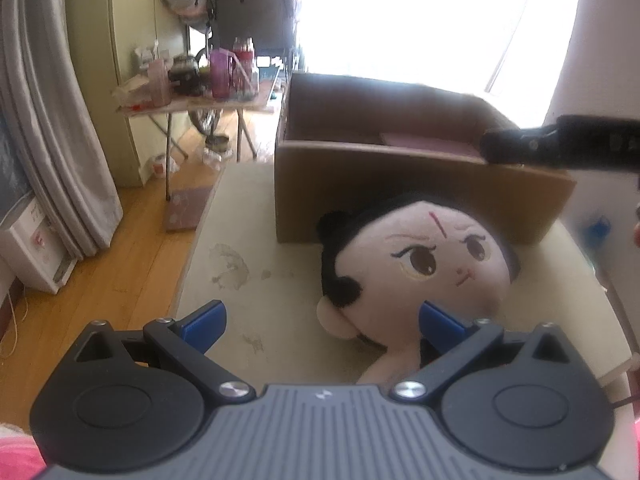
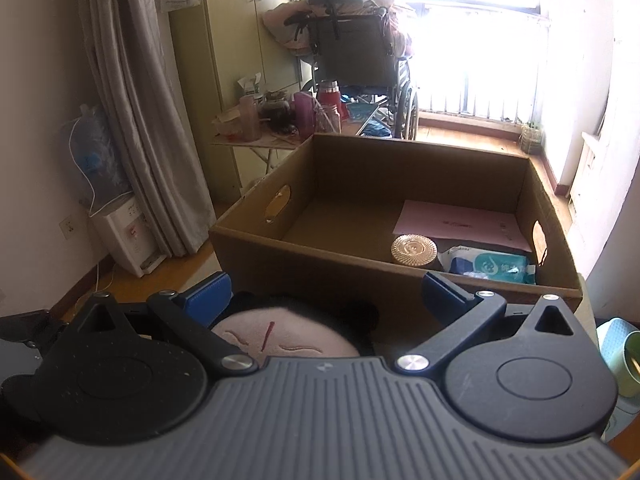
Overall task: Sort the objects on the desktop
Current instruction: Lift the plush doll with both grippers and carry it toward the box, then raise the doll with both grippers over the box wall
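Observation:
A plush doll with black hair and a pale embroidered face lies on the cream tabletop, its head against the front wall of a cardboard box. My left gripper is open just in front of the doll, its right blue finger beside the doll's neck. My right gripper is open above the doll's forehead, facing the box. Inside the box lie a pink sheet, a round gold disc and a wipes pack.
The table's left edge drops to a wooden floor. Behind stand a folding table with bottles, a wheelchair, curtains and a water dispenser. A green cup sits at the right.

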`<state>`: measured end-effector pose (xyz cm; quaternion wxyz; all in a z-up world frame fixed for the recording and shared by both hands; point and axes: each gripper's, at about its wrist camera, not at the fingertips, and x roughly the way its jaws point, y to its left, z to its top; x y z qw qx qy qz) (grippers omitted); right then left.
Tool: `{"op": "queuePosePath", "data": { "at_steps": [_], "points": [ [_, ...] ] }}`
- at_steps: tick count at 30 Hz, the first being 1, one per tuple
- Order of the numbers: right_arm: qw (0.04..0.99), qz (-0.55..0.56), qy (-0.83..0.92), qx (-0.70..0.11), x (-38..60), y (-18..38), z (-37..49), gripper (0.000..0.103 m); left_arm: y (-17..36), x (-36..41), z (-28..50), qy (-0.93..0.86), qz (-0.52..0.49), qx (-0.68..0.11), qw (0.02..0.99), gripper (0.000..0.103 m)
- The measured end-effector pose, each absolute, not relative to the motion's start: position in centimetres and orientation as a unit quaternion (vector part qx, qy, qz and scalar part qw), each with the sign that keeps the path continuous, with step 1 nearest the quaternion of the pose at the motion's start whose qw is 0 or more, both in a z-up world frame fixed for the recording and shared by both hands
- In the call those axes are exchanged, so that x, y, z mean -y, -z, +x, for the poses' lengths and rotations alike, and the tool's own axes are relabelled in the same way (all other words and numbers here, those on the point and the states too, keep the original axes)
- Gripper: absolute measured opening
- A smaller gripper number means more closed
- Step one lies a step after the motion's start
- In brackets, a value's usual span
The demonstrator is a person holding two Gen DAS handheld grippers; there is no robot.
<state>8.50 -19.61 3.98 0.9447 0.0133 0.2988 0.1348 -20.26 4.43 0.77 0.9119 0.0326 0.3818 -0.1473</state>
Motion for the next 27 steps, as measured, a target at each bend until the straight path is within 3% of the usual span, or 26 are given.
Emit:
{"op": "queuePosePath", "data": {
  "at_steps": [11, 27],
  "points": [
    [0.933, 0.048, -0.130, -0.333, 20.4, -2.5, 10.2, 0.102, 0.1, -5.3, -19.4, 0.201, -0.009, -0.387, 0.900, 0.103],
    [0.871, 0.193, -0.158, -0.424, 23.4, 2.2, 14.3, 0.102, 2.9, -5.3, -16.9, 0.245, -0.100, -0.449, 0.854, 0.103]
  ]
}}
